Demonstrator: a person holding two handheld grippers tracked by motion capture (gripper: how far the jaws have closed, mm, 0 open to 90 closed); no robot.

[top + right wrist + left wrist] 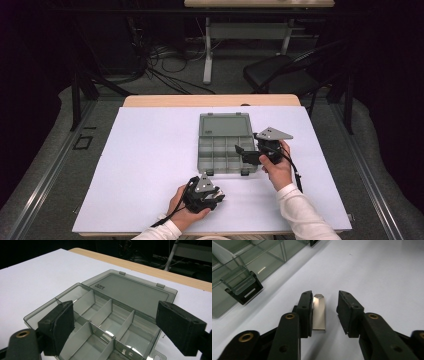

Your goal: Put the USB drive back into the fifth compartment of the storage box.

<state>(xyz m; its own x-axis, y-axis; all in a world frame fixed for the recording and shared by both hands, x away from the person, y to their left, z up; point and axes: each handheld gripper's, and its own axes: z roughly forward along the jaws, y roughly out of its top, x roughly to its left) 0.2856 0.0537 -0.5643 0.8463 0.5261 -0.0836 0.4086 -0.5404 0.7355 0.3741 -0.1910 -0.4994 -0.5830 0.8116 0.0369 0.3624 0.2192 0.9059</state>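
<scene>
I sat at a tabletop [150,150] covered by a white sheet, a two-jaw gripper in each hand. A grey, see-through compartment box [223,155] lay open near the middle of the sheet, its lid [224,125] folded flat on the far side and its divided tray toward me. Two black latches hung off the tray's near edge.

My left gripper [207,192] rested low on the sheet, just in front of the box's near-left corner. In the left gripper view its jaws stood apart, released, and a small flat strip of shiny metal [319,312] lay on the white sheet between them. The strip sat against the inner face of the jaw seen on the left, with clear space between it and the other jaw. One latch [244,288] of the box showed at the upper left of that view.

My right gripper [255,152] was at the box's right side, my right hand [277,167] wrapped around its body. In the right gripper view its jaws were spread wide and held nothing, one on either side of the tray's compartments [107,322], which looked empty. The lid [135,293] lay beyond them.
</scene>
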